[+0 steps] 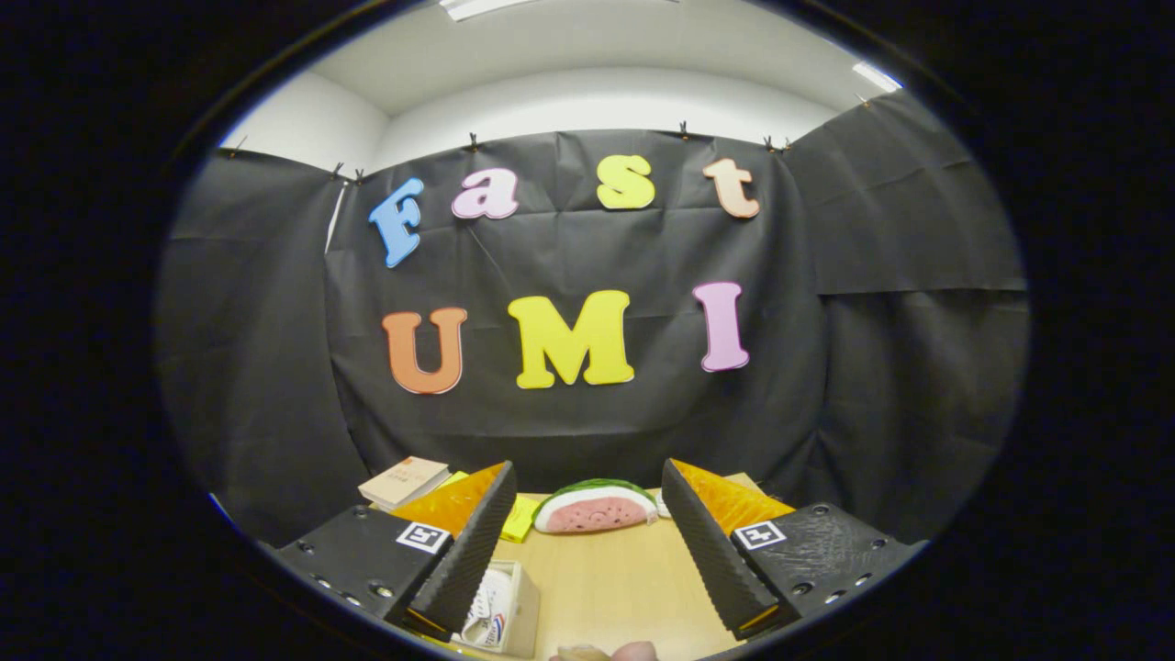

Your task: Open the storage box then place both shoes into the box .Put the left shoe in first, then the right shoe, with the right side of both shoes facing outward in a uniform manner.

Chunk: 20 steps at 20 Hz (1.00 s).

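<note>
Gaping wide, the gripper (587,514) hangs above the light wooden tabletop (615,578) with nothing between its fingers. Beside the left finger sits a small pale wooden storage box (519,610) — partly hidden, holding a white shoe (486,606). Beyond the fingertips lie a watermelon-slice toy (595,507) and a tan book (404,480), half covered.

Pale wooden table (624,569), watermelon slice (595,507) at its far edge with green rind and pink flesh, yellow notes (520,520) to its left, tan book (404,481) far left, white shoe (486,608) in pale wooden box (521,613) near left
</note>
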Each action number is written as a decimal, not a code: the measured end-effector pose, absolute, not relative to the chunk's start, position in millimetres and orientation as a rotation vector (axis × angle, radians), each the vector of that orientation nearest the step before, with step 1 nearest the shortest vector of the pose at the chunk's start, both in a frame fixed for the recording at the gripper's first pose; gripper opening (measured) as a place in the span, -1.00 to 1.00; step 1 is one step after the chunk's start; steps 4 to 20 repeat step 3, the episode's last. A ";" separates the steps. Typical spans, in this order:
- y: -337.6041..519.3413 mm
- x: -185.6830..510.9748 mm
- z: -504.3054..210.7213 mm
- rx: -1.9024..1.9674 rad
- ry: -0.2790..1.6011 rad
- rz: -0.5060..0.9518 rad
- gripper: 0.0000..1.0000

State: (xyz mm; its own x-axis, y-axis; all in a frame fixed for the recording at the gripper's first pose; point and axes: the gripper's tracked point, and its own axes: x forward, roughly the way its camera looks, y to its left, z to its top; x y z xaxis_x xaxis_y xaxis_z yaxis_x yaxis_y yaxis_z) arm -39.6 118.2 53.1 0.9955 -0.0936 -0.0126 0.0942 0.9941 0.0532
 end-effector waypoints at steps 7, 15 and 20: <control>126.6 -38.7 55.9 0.039 0.002 -0.093 0.92; 126.6 -38.7 55.9 0.039 0.002 -0.093 0.92; 126.6 -38.7 55.9 0.039 0.002 -0.093 0.92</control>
